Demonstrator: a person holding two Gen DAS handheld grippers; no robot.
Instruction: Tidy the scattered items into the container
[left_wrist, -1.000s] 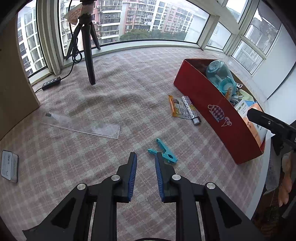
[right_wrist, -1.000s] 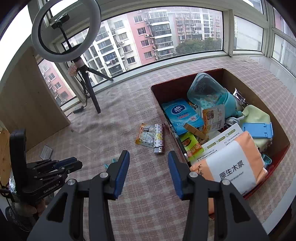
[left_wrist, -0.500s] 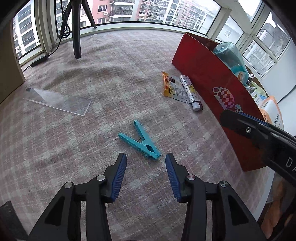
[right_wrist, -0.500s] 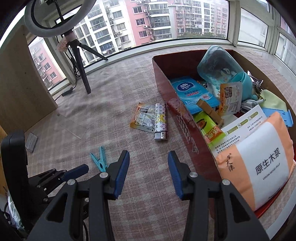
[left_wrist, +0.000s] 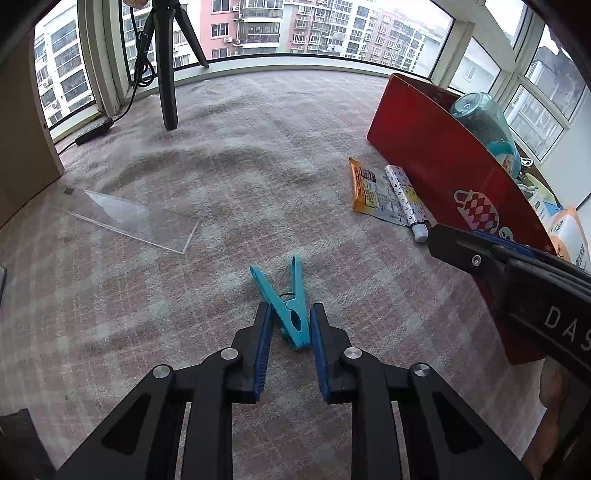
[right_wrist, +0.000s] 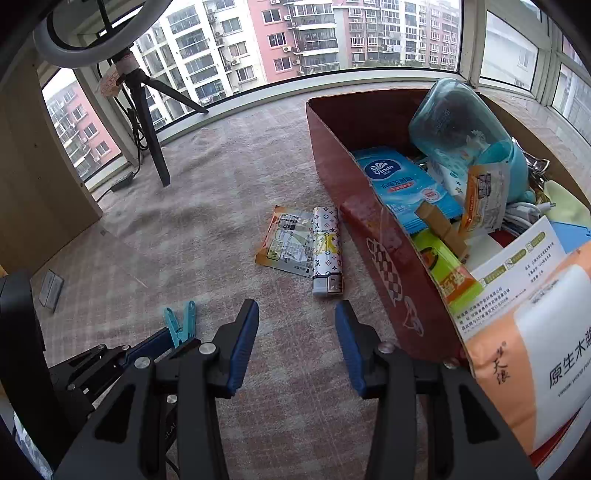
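A teal clothes peg (left_wrist: 290, 302) lies on the checked cloth, its jaw end between the fingers of my left gripper (left_wrist: 291, 325), which have closed around it and touch or nearly touch it. The peg also shows in the right wrist view (right_wrist: 181, 323). An orange snack packet (right_wrist: 286, 242) and a white patterned lighter (right_wrist: 327, 254) lie beside the red box (right_wrist: 373, 229), which is full of items. My right gripper (right_wrist: 295, 332) is open and empty, hovering just short of the lighter. It shows at the right in the left wrist view (left_wrist: 517, 266).
A clear plastic ruler (left_wrist: 129, 218) lies on the left of the cloth. A black tripod (left_wrist: 166, 74) with a cable and a power strip (left_wrist: 92, 131) stands at the back by the windows. A small card (right_wrist: 51, 290) lies at the far left.
My left gripper has moved forward onto the peg and narrowed around its jaw end. My right gripper has moved closer to the lighter and packet, still open.
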